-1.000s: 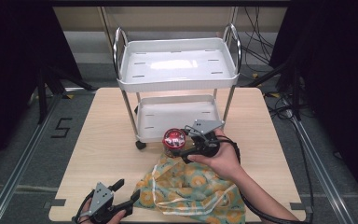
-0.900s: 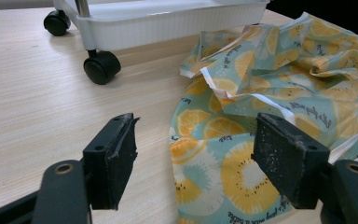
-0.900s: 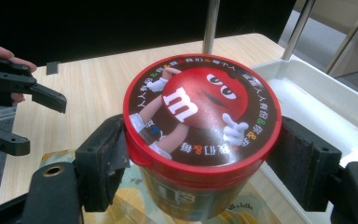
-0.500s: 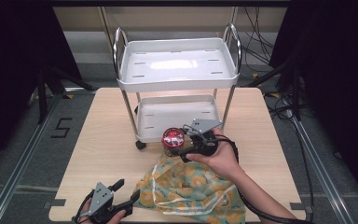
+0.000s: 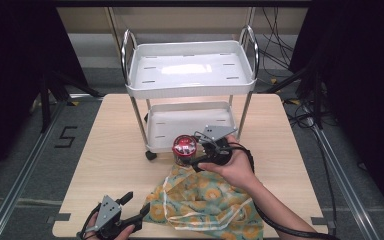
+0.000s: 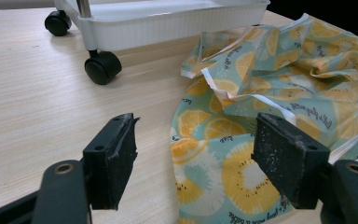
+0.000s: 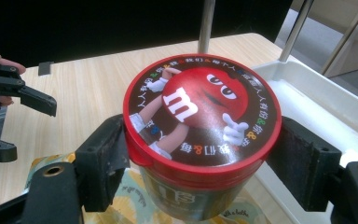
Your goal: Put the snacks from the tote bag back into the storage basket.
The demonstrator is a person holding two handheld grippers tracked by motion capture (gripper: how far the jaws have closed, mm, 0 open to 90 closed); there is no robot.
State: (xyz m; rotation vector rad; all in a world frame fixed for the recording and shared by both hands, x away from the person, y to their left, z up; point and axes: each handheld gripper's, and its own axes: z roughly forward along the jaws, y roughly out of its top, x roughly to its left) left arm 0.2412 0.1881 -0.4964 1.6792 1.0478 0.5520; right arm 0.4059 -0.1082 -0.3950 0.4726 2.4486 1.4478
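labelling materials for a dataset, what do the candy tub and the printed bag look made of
Candy tub: likely plastic, with a glossy red lid that catches light. Printed bag: soft matte cloth by the look, creased and folded, with white stitched edging; coated fabric cannot be ruled out.

Right gripper [image 5: 196,152] clamped, pointing toward 10 o'clock — left gripper [image 5: 137,209] at 7 o'clock, jaws spread wide.
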